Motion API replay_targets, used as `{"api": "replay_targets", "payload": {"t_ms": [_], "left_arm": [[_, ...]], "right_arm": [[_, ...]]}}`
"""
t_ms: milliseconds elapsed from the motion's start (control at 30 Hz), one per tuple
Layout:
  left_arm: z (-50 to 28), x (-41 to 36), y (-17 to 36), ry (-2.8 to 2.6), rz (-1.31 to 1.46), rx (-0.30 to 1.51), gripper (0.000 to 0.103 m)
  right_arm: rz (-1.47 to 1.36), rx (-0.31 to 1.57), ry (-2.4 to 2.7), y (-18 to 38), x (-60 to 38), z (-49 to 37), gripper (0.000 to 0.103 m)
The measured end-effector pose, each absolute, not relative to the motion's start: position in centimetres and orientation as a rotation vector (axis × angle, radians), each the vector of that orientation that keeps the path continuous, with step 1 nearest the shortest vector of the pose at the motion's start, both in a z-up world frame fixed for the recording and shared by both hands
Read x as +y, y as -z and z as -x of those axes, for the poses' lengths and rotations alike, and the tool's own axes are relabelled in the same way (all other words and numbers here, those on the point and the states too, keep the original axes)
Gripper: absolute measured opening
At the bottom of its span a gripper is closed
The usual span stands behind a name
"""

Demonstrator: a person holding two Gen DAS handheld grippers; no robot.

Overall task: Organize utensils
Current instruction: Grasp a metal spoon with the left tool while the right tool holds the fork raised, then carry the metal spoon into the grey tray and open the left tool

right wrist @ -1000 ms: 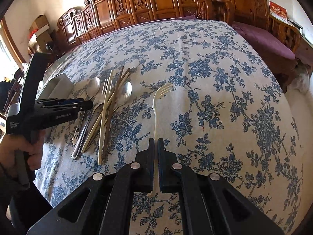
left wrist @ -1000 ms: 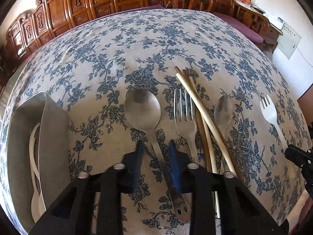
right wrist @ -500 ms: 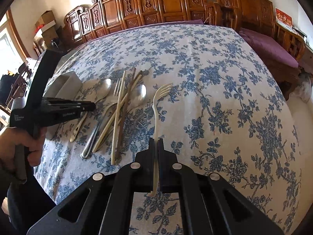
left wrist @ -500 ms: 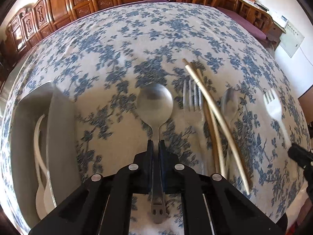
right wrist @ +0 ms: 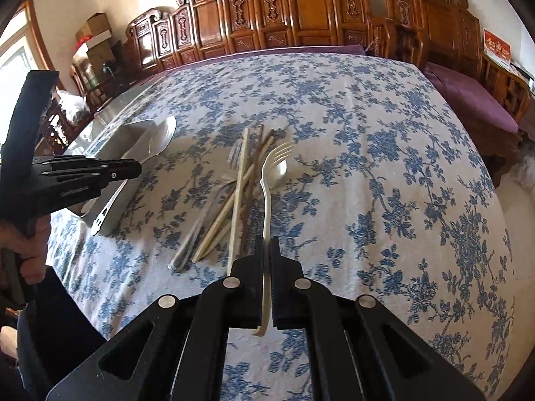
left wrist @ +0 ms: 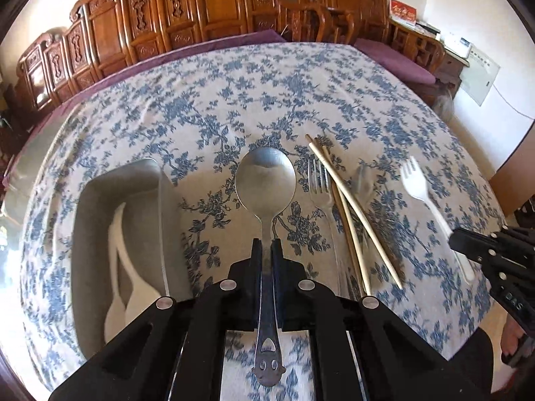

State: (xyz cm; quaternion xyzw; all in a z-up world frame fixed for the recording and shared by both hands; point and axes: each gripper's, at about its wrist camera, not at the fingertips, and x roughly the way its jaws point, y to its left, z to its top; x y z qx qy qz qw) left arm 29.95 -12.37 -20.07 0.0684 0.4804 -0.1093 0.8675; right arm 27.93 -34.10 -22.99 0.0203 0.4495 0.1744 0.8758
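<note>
My left gripper (left wrist: 266,245) is shut on the handle of a metal spoon (left wrist: 265,180), held off the flowered tablecloth just right of a grey tray (left wrist: 140,207). White plastic utensils (left wrist: 117,267) lie in the tray. My right gripper (right wrist: 266,244) is shut on the handle of a white plastic fork (right wrist: 279,152), raised over the pile. On the cloth lie a metal fork (left wrist: 321,183), several chopsticks (left wrist: 354,214) and a second metal spoon (right wrist: 279,170). In the right wrist view the left gripper (right wrist: 133,168) holds its spoon (right wrist: 162,135) over the tray (right wrist: 132,132).
Carved wooden chairs (left wrist: 214,10) and purple cushions (right wrist: 468,93) ring the far side of the table. A hand (right wrist: 23,244) grips the left tool at the near left edge. Bare cloth (right wrist: 384,167) spreads to the right of the pile.
The left jaws closed on the metal spoon's handle and lifted it off the cloth. The right gripper rose with the plastic fork and carried it left, over the pile.
</note>
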Motion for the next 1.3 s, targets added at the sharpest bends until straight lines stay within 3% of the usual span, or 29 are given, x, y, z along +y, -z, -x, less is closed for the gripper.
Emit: {"api": "replay_targets", "payload": {"t_ms": [700, 1300], "left_arm": [[-27.7, -5.9, 15.8, 0.159, -0.119, 0.925, 0.005], [-32.7, 2.4, 21.9, 0.022, -0.047, 1.052, 0.005]], "right_arm": [[0.023, 0.860, -0.501, 19.5, -28.7, -25.1, 0.005], [0.041, 0.877, -0.580, 19.9, -23.8, -25.7, 0.005]]}}
